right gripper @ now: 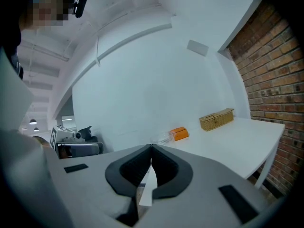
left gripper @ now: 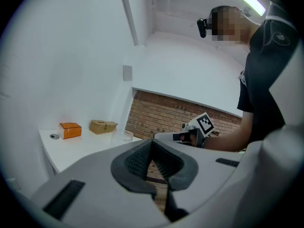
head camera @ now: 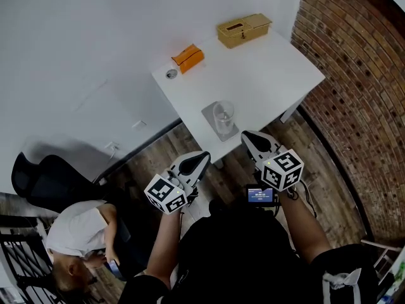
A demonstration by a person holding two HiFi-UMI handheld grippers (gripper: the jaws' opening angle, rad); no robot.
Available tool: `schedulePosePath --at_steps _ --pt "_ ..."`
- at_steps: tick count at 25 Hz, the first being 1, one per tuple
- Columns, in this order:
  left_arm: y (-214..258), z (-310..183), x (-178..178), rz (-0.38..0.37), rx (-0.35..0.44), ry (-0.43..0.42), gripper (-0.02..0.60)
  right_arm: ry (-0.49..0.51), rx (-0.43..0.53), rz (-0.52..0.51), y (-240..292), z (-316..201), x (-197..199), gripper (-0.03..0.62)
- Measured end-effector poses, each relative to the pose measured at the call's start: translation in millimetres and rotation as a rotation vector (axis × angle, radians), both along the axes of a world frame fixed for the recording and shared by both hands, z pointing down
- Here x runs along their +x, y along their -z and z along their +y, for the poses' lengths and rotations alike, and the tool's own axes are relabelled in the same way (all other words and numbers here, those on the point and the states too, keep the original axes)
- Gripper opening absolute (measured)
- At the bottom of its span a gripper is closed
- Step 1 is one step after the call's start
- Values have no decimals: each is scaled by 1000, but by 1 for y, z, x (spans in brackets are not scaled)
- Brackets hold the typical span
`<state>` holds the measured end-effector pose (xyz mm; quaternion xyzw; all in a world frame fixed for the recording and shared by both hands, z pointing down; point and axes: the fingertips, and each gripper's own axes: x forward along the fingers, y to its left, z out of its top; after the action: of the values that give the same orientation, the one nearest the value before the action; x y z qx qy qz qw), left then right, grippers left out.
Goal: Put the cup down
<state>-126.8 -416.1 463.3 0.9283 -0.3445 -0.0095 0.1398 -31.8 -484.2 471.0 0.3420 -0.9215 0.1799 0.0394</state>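
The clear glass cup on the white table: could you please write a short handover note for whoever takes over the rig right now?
Left gripper: fingers shut, empty, held off the table's near edge.
Right gripper: fingers shut, empty, beside the left one, closer to the cup but apart from it.
Clear glass cup: upright on a grey square mat near the front edge of the white table.
Done: the cup is set down and released.
Left: nothing apparent; just avoid bumping the cup.
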Motion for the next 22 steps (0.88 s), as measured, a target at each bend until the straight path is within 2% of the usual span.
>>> schedulePosePath --at_steps 10,22 --pt "1 2 1 22 -4 10 8 -2 4 7 0 3 5 17" --pt "2 3 -2 8 -6 40 8 -7 9 16 0 7 10 17"
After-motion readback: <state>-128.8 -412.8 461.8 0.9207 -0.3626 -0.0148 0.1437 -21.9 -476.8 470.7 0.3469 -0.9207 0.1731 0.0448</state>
